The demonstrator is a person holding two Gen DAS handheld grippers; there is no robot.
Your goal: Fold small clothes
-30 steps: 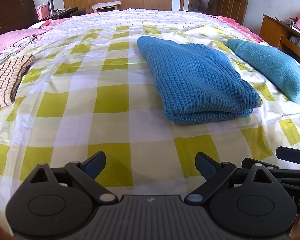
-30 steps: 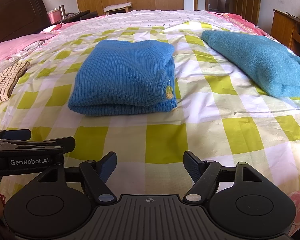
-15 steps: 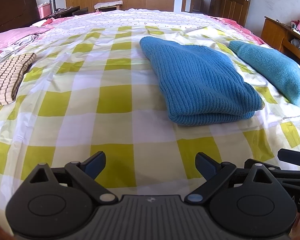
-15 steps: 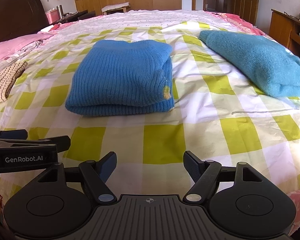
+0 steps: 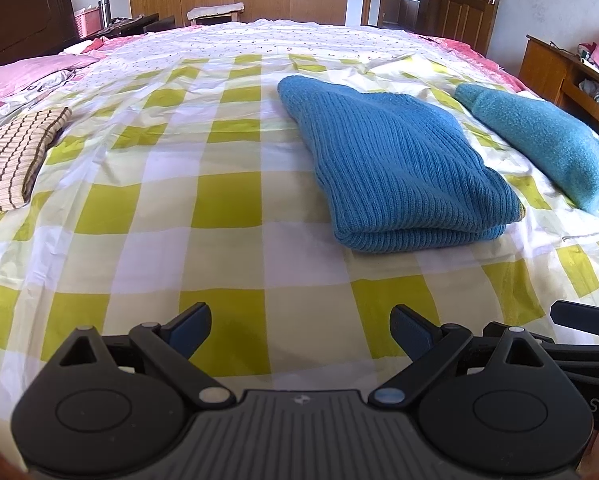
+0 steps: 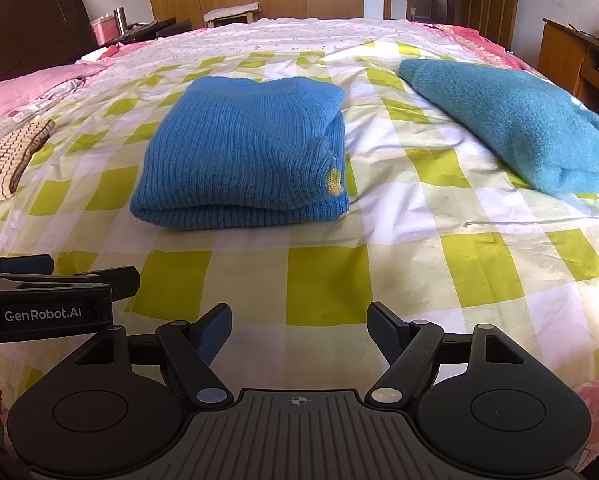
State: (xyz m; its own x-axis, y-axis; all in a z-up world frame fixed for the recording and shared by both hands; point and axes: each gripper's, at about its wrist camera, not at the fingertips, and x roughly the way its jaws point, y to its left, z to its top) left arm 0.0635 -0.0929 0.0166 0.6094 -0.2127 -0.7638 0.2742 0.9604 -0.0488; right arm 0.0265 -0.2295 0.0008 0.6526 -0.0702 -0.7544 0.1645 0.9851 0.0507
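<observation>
Blue ribbed sweater (image 6: pixel 243 148) folded in a neat stack, mid-bed on the yellow-checked bedsheet (image 6: pixel 323 288). Teal fuzzy garment (image 6: pixel 511 120) folded to the right, well apart; striped cloth (image 5: pixel 15 160) at far left edge. Left claw (image 5: pixel 300 330) and right claw (image 6: pixel 299 330) near, both wide open, empty, clear of the fabric. Likely best next: approach low, pinch only one layer's edge.
</observation>
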